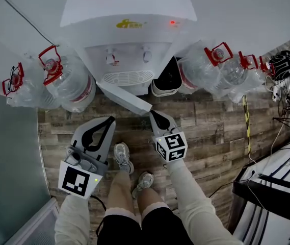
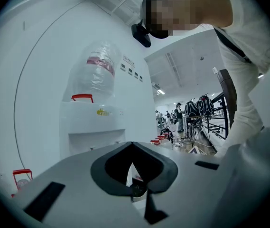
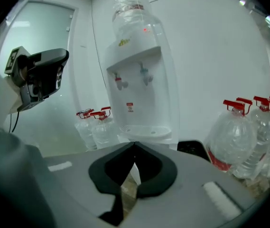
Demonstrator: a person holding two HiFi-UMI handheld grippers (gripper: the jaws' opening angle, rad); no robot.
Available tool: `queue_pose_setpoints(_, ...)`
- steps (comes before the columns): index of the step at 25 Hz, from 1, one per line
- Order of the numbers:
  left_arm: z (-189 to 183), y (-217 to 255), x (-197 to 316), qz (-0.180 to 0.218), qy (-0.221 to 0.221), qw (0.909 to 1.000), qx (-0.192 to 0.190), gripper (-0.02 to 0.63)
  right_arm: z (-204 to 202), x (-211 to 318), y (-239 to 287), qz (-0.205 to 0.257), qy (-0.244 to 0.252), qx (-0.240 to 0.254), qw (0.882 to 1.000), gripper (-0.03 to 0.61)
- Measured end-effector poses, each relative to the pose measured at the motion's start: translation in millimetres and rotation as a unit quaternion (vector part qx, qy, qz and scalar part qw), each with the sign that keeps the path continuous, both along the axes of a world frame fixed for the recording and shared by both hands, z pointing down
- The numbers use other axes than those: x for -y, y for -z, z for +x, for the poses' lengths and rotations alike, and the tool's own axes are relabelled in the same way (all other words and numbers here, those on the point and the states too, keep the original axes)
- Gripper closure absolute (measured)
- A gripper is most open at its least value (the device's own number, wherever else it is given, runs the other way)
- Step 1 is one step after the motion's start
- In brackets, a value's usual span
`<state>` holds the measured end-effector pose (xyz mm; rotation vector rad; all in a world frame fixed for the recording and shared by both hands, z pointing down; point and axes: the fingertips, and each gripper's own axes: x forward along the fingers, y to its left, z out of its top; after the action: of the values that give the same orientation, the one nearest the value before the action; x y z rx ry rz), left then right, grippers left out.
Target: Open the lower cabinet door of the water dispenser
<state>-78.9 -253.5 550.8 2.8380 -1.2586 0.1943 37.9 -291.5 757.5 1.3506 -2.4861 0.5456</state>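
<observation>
Sleeves and knees fill the bottom of the head view, with the two grippers held out just past them. The left gripper hangs over the plank floor, well short of the water dispenser. Its fingers are pressed together at the tips with nothing between them. The right gripper also has its fingers closed and empty. Its tip is just beside the free edge of the lower cabinet door; I cannot tell whether they touch.

That door stands swung out from the foot of the dispenser, and only the head view shows it open. Clear water bottles with red handles lie on the floor at the left and at the right. A black bin sits right against the dispenser.

Only the left gripper view shows the bottle mounted on top, and a far hall with people and bicycles. Only the right gripper view shows the two taps, one red and one bluish.

As for writing, the yellow logo is too small to read, as is the red-and-white sticker below the taps. A red light glows beside the logo.
</observation>
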Motion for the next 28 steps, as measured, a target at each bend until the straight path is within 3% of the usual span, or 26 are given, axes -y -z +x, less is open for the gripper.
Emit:
queue_pose_setpoints(12, 17.8, 86.5, -44.9, 0.001, 0.005, 1.0000, -0.002, 0.612, 19.8, -47.8, 152.7, 0.058, -0.003, 0.004, 0.998, 0.571)
queue_pose_setpoints(20, 26.1, 138.9, -73.9, 0.006, 0.037, 0.9992, -0.012, 0.612, 29.2, -79.9, 239.8, 0.092, 0.018, -0.016, 0.995, 0.570)
queue_pose_setpoints(28, 22.9, 195.8, -98.1, 0.016, 0.068, 0.9972, -0.024, 0.612, 38.0, -108.4, 321.8, 0.116, 0.023, -0.005, 0.993, 0.569)
